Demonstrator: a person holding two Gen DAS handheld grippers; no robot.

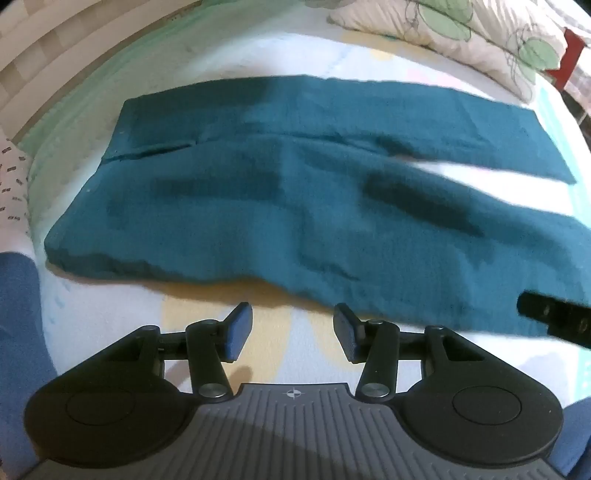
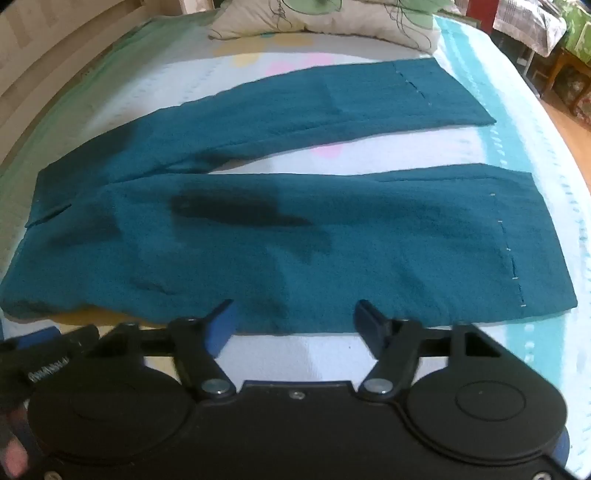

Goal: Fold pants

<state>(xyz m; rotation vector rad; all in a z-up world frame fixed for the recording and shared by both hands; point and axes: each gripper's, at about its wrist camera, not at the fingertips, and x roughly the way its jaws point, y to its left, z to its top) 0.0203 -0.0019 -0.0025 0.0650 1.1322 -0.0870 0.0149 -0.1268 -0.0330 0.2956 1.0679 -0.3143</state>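
Bedding in pale white, with pastel blotches of yellow, pink and turquoise, is filling both views, and a floral pillow (image 2: pixel 317 18) is sitting along the top edge of the right wrist frame. You are working on a bed (image 2: pixel 332 354), not a table. Lying flat across the middle of each frame are the teal pants (image 2: pixel 295 236), waistband toward the left edge and the two legs splaying apart toward the right, with a wedge of sheet showing between them.

Your left tool (image 1: pixel 291 332) is hanging with its jaws spread and nothing between them, sitting at lower centre of its frame just short of the near hem of the fabric. Your right tool (image 2: pixel 293 321) is also standing spread and empty, its fingertips reaching the near edge of the lower leg at bottom centre; whether they are touching the cloth you cannot be sure from here.

By the look of it, no fold is made yet, so the first grasp is what is coming. The risks are these: the fabric is looking thick and fuzzy, so a shallow pinch at the very hem is likely slipping off as you lift. Catching the sheet along with the cloth is dragging the bedding up too. And since the legs are lying apart, lifting the near leg unevenly is leaving the two legs misaligned once it lands on the far one
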